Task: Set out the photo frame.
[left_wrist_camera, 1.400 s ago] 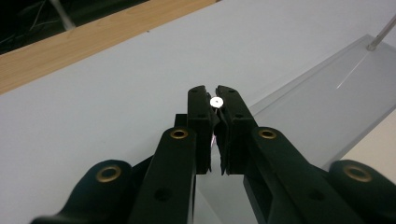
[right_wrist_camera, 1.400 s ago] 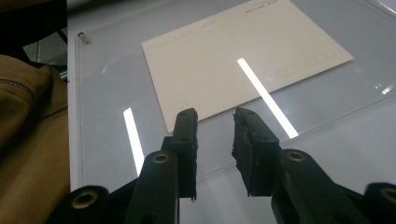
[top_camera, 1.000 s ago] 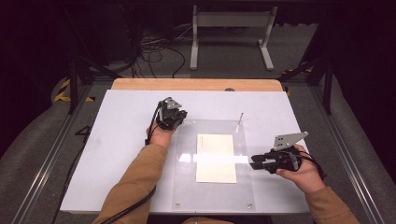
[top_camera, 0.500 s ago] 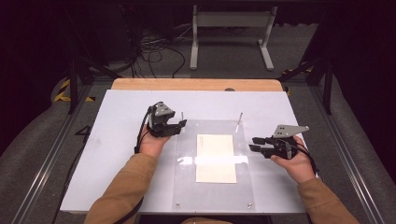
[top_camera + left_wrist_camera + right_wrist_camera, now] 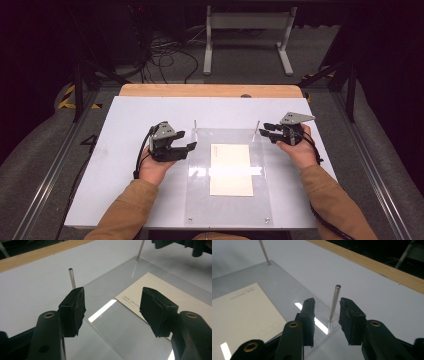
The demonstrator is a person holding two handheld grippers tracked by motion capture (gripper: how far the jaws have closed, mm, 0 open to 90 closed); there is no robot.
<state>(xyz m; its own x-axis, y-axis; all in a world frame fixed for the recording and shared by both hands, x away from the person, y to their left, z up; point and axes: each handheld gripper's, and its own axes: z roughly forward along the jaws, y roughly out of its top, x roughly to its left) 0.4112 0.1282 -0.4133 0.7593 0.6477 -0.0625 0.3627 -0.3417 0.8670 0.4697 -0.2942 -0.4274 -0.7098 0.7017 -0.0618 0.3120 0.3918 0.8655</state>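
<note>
Right gripper (image 5: pixel 325 320): jaws parted around far-right metal pin (image 5: pixel 334 305), not yet clamped | left gripper (image 5: pixel 112 312): wide open near far-left pin (image 5: pixel 72 278) | acrylic plate (image 5: pixel 280 200) over paper sheet (image 5: pixel 230 170), nothing lifted.

Clear acrylic plate (image 5: pixel 227 205), cream paper sheet (image 5: pixel 230 170) (fine dark print), silver pins (image 5: pixel 334 302), white table (image 5: pixel 125 130)

Bright overhead light, glare streak on clear plate (image 5: pixel 227 172), dark surroundings, sharp focus
</note>
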